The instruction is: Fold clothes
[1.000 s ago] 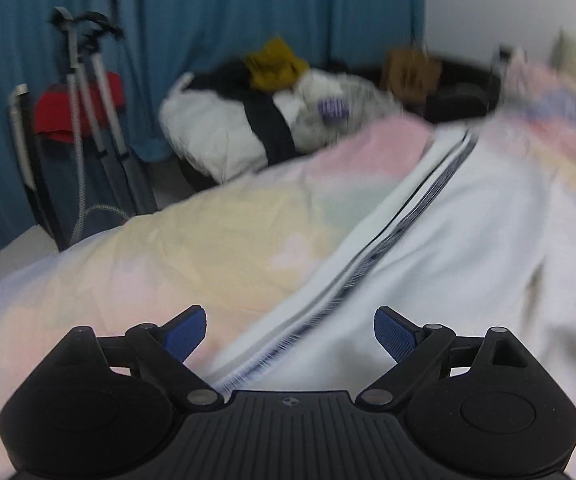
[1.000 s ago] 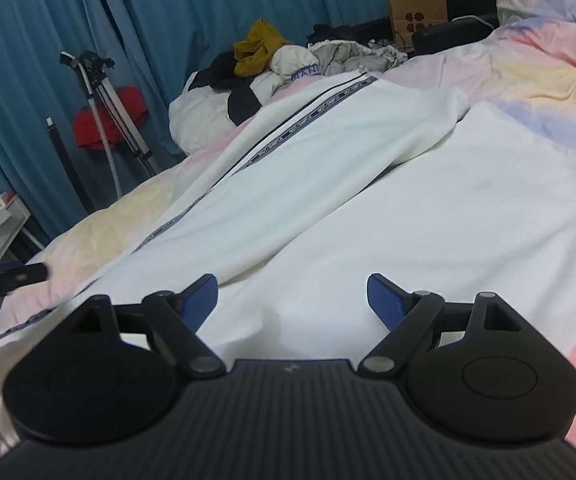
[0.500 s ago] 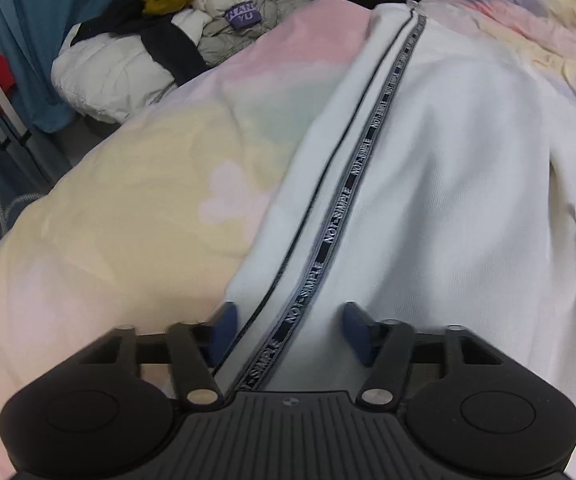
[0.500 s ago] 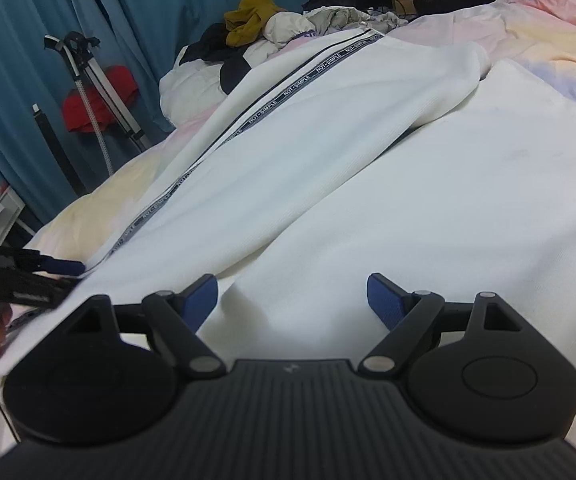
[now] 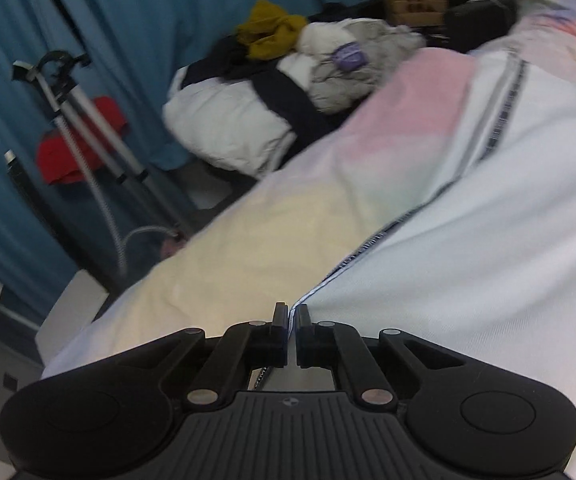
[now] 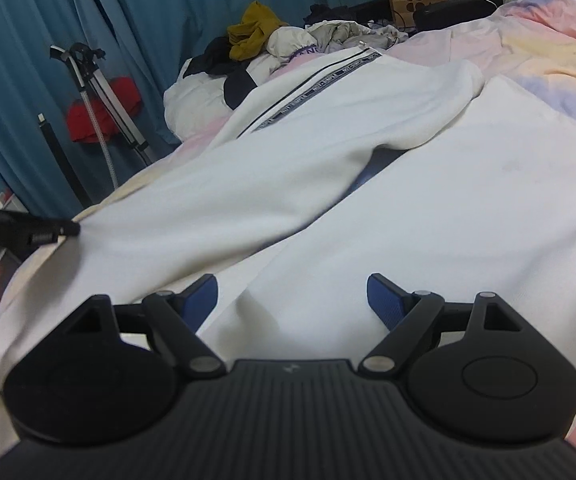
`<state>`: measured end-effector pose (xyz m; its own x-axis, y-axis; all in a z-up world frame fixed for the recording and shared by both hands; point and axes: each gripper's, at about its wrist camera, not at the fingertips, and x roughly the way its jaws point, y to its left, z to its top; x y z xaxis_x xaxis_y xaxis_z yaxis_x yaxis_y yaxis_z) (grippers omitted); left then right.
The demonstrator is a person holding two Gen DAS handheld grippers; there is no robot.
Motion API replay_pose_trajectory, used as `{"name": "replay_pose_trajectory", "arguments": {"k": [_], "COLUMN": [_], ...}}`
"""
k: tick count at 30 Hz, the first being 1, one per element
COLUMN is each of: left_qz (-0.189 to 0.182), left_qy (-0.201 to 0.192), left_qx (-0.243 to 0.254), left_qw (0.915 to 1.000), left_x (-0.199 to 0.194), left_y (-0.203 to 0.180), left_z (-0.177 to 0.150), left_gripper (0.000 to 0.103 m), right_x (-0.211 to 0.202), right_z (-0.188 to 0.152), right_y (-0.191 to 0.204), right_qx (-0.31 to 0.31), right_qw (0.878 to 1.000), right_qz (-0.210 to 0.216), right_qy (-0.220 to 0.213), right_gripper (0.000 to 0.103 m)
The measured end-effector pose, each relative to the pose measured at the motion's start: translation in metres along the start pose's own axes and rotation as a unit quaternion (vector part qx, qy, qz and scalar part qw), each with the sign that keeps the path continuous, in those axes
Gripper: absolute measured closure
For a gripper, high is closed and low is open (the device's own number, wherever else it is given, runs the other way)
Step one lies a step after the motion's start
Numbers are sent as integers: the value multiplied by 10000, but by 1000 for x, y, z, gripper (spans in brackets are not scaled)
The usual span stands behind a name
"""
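Left claw (image 5: 291,314) clamped on striped edge of white garment (image 5: 467,248), which lies spread across bed (image 5: 256,240). Right claw (image 6: 291,294) wide apart, hovering above garment, gripping nothing; clothes pile (image 6: 256,40) at 12 o'clock.

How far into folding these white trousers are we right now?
Early. Done: the white trousers lie spread out on the bed. In hand: the left gripper is shut on the striped leg's edge; the right gripper is open over the other leg. Left: no fold visible yet, so all of them.
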<state>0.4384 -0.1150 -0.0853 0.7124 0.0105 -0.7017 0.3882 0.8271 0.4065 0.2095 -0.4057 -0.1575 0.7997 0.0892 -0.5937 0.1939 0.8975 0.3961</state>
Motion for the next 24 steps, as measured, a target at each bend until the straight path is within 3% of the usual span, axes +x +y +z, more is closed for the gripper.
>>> {"name": "replay_pose_trajectory", "arguments": {"k": [6, 8, 10, 13, 15, 20, 24], "left_qz": [-22, -163, -440, -427, -270, 145, 762], "left_qy": [150, 64, 84, -127, -187, -210, 238], "left_qx": [-202, -224, -275, -317, -718, -1738, -1564], "left_qw": [9997, 9996, 9986, 9985, 9969, 9844, 9845], "left_x": [38, 33, 16, -29, -57, -121, -146], "left_y": [-4, -1, 11, 38, 69, 148, 188], "left_z": [-19, -27, -38, -68, -96, -182, -237], "left_gripper": [97, 85, 49, 33, 23, 21, 20], "right_x": [12, 16, 19, 16, 14, 7, 1], "right_z": [0, -1, -2, -1, 0, 1, 2], "right_y": [-8, -9, -10, -9, -11, -7, -2], "right_qx": [113, 128, 137, 128, 142, 110, -7], "right_qw": [9999, 9998, 9998, 9998, 9998, 9999, 10000], "right_qz": [-12, -16, -8, 20, 9, -51, -60], "right_qy": [96, 136, 165, 132, 111, 57, 9], "right_gripper": [20, 20, 19, 20, 20, 20, 20]}}
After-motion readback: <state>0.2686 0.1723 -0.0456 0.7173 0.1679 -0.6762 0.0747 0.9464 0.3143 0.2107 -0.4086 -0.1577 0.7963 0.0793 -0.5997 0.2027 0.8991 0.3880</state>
